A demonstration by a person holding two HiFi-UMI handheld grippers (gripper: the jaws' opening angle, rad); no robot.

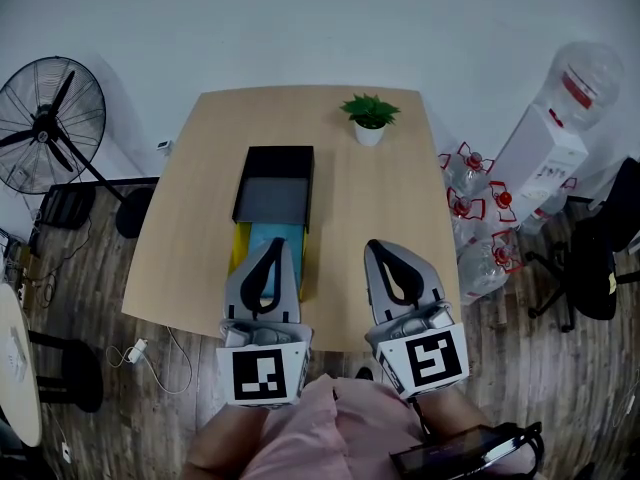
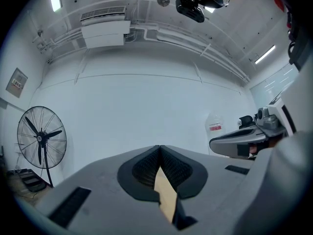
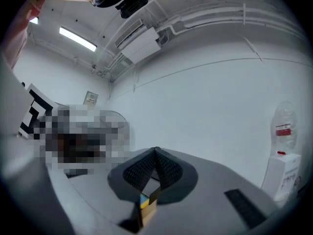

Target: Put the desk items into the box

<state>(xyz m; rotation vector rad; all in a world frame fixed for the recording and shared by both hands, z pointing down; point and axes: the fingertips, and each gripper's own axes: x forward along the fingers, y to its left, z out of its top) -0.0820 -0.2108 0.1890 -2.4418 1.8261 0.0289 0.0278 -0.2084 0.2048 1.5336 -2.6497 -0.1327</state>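
A black open-topped box [image 1: 275,183] with a grey inside lies at the middle of the wooden table [image 1: 380,193]. Right in front of it lies a flat blue and yellow item [image 1: 250,243], partly hidden by my left gripper [image 1: 272,244]. That gripper hovers over the table's front edge, shut and holding nothing. My right gripper [image 1: 385,247] hangs beside it, also shut and holding nothing. In the left gripper view the left gripper [image 2: 159,148] points at the white wall with its tips touching. The right gripper [image 3: 156,150] stands the same way in the right gripper view.
A small potted plant [image 1: 369,118] stands at the table's far edge. A floor fan [image 1: 45,123] is to the left. Water bottles [image 1: 470,208], a water dispenser [image 1: 540,158] and a dark chair [image 1: 595,248] crowd the right side.
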